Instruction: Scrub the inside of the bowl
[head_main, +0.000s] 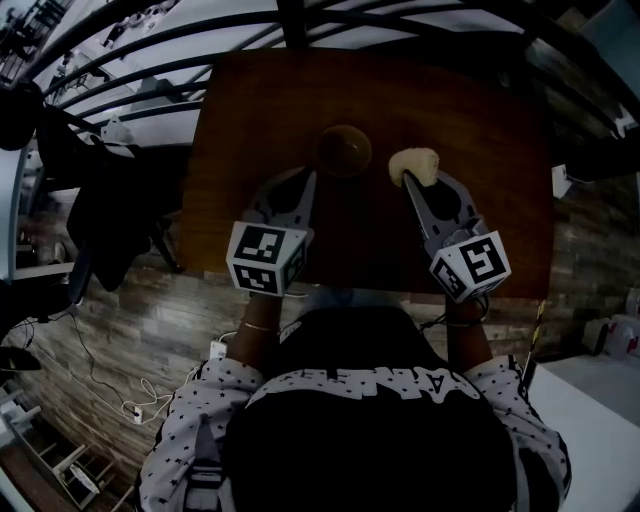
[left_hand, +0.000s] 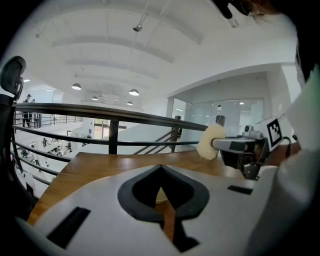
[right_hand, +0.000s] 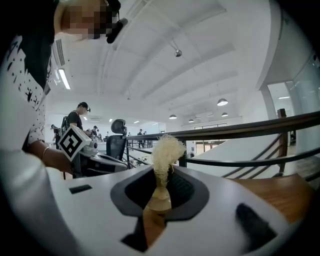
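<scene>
On the wooden table (head_main: 240, 120) a dark round bowl (head_main: 344, 150) stands toward the far edge. My left gripper (head_main: 308, 178) hovers just to its near left, shut, with nothing visible between the jaws. In the left gripper view (left_hand: 160, 167) a pale bit of the bowl (left_hand: 159, 196) shows through the gap behind the closed jaws. My right gripper (head_main: 408, 182) is shut on a pale fibrous scrubber (head_main: 415, 164), held to the right of the bowl and apart from it. In the right gripper view (right_hand: 162, 170) the scrubber (right_hand: 166, 149) sticks up from the jaws.
A dark metal railing (head_main: 300, 25) runs along the table's far side, with open space beyond it. A black office chair (head_main: 90, 210) stands left of the table. Cables (head_main: 110, 385) lie on the wooden floor. People stand in the background (right_hand: 76, 120).
</scene>
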